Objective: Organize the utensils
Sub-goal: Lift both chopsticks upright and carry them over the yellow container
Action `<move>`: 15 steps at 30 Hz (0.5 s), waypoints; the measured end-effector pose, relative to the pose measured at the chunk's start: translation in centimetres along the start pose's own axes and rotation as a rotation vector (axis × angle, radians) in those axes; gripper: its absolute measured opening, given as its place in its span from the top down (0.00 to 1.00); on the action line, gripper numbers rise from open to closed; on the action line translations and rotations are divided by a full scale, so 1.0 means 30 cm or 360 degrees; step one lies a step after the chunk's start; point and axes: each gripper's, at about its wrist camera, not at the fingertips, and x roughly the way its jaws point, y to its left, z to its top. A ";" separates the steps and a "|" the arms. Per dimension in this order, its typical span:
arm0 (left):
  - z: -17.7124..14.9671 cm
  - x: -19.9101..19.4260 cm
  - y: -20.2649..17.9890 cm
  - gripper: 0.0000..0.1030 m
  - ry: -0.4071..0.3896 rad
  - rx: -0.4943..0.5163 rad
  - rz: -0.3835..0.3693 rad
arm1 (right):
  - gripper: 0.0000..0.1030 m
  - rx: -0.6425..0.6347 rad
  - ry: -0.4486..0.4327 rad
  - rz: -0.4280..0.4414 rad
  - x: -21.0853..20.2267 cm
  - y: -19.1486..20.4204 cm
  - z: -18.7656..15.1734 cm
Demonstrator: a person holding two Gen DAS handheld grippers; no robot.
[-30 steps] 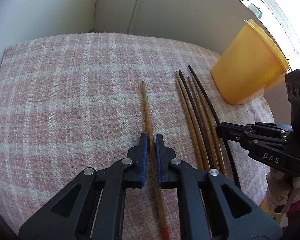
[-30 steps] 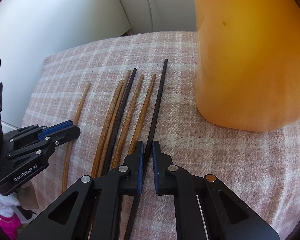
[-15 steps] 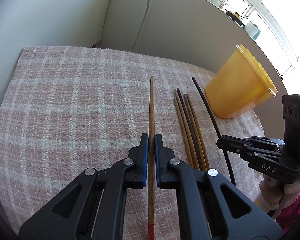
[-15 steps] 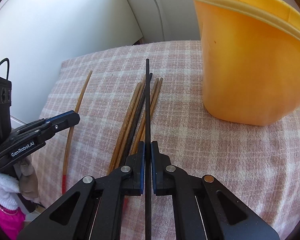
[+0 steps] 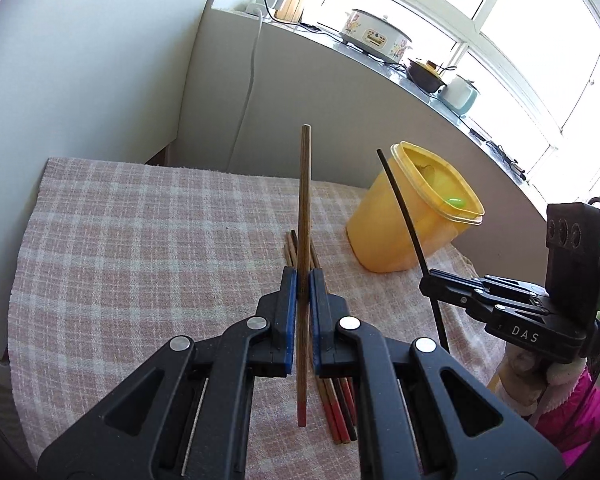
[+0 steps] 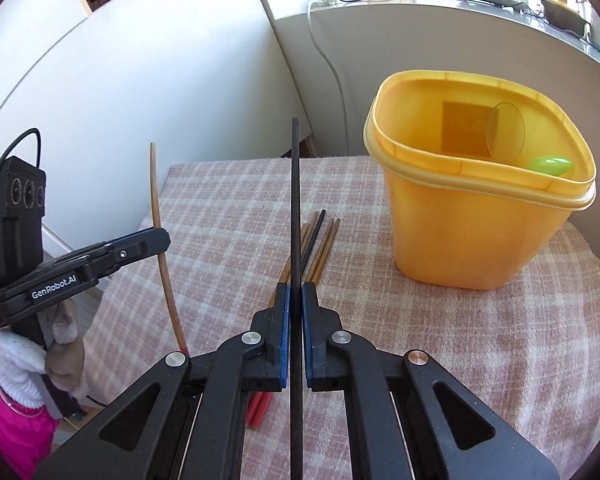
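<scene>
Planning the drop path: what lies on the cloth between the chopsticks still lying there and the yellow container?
Only bare checked cloth separates the chopsticks from the yellow container, clearest in the right wrist view.

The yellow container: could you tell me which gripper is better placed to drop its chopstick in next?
Probably the right gripper: its black chopstick is raised beside the yellow container, with the left gripper further away.
</scene>
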 end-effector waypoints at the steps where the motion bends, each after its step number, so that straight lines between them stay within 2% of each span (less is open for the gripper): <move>1: 0.002 -0.012 -0.017 0.96 -0.0014 0.0010 -0.0008 | 0.96 -0.0006 -0.0025 0.0000 -0.015 -0.001 0.002; 15: 0.126 -0.082 -0.212 0.96 -0.0218 0.0129 -0.0148 | 0.96 0.0029 -0.0374 0.0029 -0.203 -0.086 0.099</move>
